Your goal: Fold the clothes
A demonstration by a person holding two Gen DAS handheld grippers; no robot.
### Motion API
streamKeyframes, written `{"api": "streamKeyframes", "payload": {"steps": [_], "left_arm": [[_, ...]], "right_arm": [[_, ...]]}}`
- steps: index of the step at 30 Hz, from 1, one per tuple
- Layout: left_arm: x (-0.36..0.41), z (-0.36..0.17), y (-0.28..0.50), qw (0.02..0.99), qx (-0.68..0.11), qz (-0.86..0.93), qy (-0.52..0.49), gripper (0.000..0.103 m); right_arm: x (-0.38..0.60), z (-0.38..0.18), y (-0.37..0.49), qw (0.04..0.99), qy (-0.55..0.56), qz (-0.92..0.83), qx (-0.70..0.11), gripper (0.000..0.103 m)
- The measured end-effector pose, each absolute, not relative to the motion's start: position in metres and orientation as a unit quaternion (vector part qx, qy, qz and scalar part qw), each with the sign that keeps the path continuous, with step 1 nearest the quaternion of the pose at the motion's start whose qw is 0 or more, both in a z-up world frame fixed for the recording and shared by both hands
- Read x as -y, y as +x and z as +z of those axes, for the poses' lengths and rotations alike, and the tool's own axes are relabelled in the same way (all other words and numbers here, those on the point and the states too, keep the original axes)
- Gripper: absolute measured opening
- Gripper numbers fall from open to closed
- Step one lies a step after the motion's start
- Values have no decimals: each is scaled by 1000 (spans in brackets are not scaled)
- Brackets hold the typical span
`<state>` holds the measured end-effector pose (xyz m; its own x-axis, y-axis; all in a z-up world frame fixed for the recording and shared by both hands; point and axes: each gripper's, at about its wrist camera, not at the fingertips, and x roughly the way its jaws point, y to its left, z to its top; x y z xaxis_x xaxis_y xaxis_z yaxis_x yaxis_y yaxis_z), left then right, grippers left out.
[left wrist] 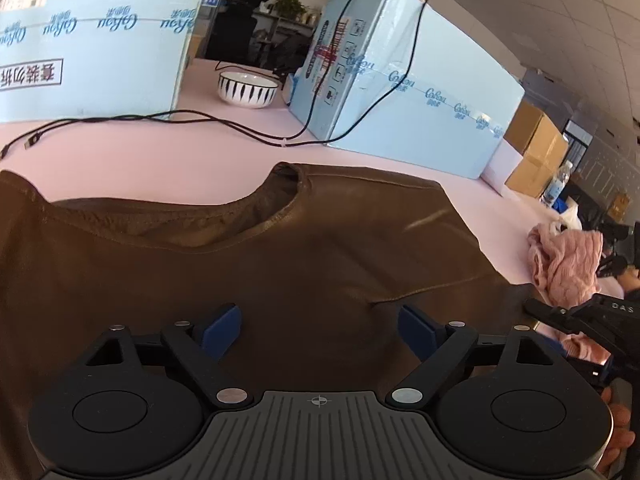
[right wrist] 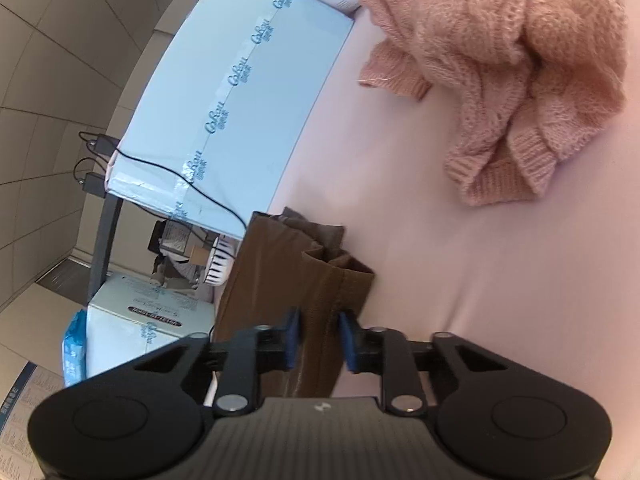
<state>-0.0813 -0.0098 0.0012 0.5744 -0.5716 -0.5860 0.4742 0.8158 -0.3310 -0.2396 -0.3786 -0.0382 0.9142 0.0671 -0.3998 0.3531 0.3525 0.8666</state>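
A brown top point(left wrist: 304, 264) was spread across the pink worktop point(left wrist: 160, 156), its neckline point(left wrist: 256, 208) turned toward the far side. The left hand-held gripper point(left wrist: 320, 332) was held just above the cloth with its blue fingers point(left wrist: 222, 330) spread wide, nothing between them. At the right edge of that view the right hand-held gripper point(left wrist: 576, 316) could be seen at the brown top's edge.

In the right wrist view, the right hand-held gripper point(right wrist: 319, 338) was seen with a folded strip of the brown top point(right wrist: 320, 300) between its blue fingers point(right wrist: 292, 338). The fingers were drawn near together with the cloth in the gap; whether they pressed it firmly could not be told for sure, as a sliver of space appeared on each side.

A pink knitted sweater point(right wrist: 504, 76) lay crumpled on the worktop, apart from the brown top. A long light-blue box point(left wrist: 404, 80) stood at the back of the worktop, with a second one point(left wrist: 92, 48) to its left. Between them a white bowl with black stripes point(left wrist: 248, 89) was set. Black cables point(left wrist: 192, 118) were trailed over the worktop and up across the box. Brown cardboard boxes point(left wrist: 536, 148) and a water bottle point(left wrist: 558, 184) were seen further off.
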Motion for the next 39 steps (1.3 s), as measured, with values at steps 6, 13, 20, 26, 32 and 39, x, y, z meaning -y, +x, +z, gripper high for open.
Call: {"api": "streamKeyframes", "payload": {"steps": [6,13,20,26,32,39], "left_arm": [[8,-1,-80,873,-357,-316,-101,89],[-14,-9,-69,854,-357,-326,-190,90],[-53,1,-70,872,-307,-273,-266,89],[-87,16,-91,890,-220,-240,-320,89],[-60,64,-87,861,-199,-374,-282,94],[-5,51,-3,853,-304,-333,-263,94]], "right_arm": [[361,-12,-230,868,473,-62,-135,8],[279,36,-209,969,195,123,-94,8],[233,14,-193,940,100,256,-201,9],[223,8,-196,928,92,264,-248,9],[207,0,-194,924,77,262,-268,11],[210,4,-194,920,85,261,-280,11]]}}
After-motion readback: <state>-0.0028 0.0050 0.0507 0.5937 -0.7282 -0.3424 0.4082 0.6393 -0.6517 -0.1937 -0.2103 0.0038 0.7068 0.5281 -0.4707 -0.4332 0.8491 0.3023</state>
